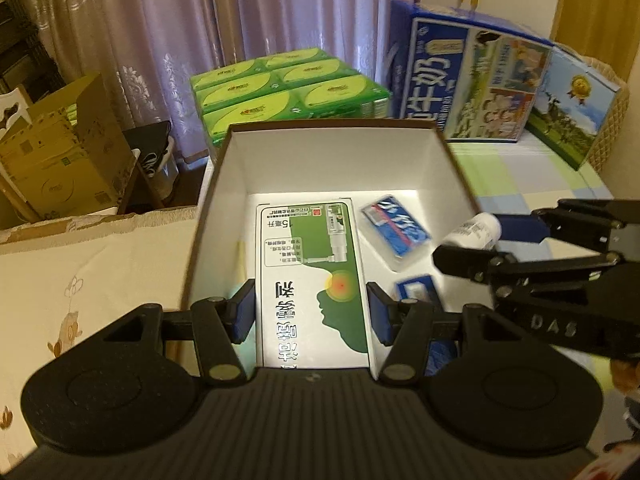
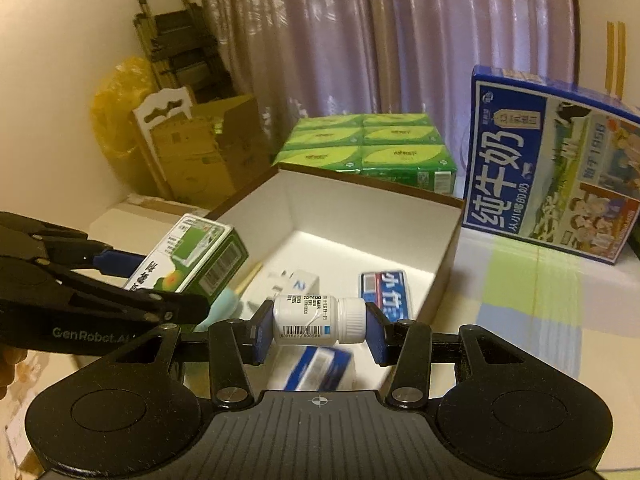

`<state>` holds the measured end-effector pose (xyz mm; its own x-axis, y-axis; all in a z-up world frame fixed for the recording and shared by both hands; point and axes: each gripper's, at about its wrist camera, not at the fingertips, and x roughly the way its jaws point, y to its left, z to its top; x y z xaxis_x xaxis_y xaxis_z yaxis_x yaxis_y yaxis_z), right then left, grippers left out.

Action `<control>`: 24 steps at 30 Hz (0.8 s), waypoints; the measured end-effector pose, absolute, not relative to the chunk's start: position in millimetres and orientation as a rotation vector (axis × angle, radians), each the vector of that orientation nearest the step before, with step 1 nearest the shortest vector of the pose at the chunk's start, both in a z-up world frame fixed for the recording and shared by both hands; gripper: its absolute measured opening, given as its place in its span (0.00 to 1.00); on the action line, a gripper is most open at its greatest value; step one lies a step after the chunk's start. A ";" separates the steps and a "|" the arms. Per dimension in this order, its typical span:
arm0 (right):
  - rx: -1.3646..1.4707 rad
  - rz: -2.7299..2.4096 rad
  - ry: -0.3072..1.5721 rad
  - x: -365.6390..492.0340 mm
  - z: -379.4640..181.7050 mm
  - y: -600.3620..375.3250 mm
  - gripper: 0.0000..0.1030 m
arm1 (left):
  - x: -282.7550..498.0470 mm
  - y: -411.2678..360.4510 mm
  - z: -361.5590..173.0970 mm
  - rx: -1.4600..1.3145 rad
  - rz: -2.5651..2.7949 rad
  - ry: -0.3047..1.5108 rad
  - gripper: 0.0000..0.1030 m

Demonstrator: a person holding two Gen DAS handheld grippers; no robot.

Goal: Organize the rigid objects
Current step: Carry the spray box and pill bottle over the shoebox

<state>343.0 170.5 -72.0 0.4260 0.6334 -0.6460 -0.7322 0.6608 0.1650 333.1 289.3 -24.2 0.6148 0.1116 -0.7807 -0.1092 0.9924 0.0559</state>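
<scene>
1. Two items are in transit, both hanging over the open white storage box (image 2: 448, 216) and neither set down.
2. Already inside, as far as you can see: a blue-and-white flat pack (image 2: 386, 290) on the floor toward the right wall, a small white carton (image 2: 298, 280) mid-floor, and a second blue-and-white pack (image 2: 318, 368) at the near edge, blurred. A pale teal item with a stick handle (image 2: 228, 300) lies near the left wall; what it is, you cannot tell.
3. Your left gripper (image 1: 312, 312) has its jaws partway apart, clamped on the sides of a green-and-white medicine box (image 1: 312, 276). From the right wrist view that box sits above the box's left rim, tilted, clear of the floor.
4. Your right gripper (image 2: 318, 326) has its jaws narrower, pads pressing the base and the cap of a white pill bottle (image 2: 318, 320) lying crosswise between them. The bottle hangs above the near part of the interior, over the blurred pack.
5. What's left, by your reading: lower and release both pieces. Free floor shows toward the back and along the left.
6. Whether more loose items wait outside the box, these views do not show. The green tissue packs (image 2: 368, 152) and blue milk carton (image 2: 548, 160) behind look like storage, not task pieces.
</scene>
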 end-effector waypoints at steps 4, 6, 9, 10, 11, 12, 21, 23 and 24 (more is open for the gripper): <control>-0.163 0.824 0.753 366.8 -75.7 190.1 0.42 | 362.5 311.3 -31.8 0.010 0.083 0.909 0.50; -0.166 0.812 0.757 376.9 -77.1 196.9 0.42 | 379.8 318.6 -36.4 0.021 0.075 0.919 0.50; -0.172 0.794 0.758 390.5 -80.2 208.4 0.42 | 403.7 324.1 -44.6 0.056 0.066 0.925 0.50; -0.173 0.789 0.759 395.0 -81.8 211.4 0.42 | 410.4 326.1 -46.8 0.064 0.059 0.924 0.50; -0.175 0.783 0.764 399.3 -83.4 214.1 0.42 | 418.6 328.7 -49.6 0.070 0.054 0.923 0.50; -0.178 0.776 0.769 403.2 -85.2 216.7 0.42 | 424.9 330.5 -52.1 0.073 0.053 0.926 0.50; -0.179 0.743 0.802 425.6 -97.3 229.1 0.42 | 460.3 339.8 -62.4 0.094 0.020 0.885 0.56; -0.181 0.740 0.806 427.2 -98.2 230.9 0.42 | 463.0 343.1 -61.1 0.083 0.013 0.879 0.59; -0.184 0.736 0.809 428.3 -99.2 231.8 0.42 | 464.1 345.2 -60.5 0.075 0.010 0.877 0.59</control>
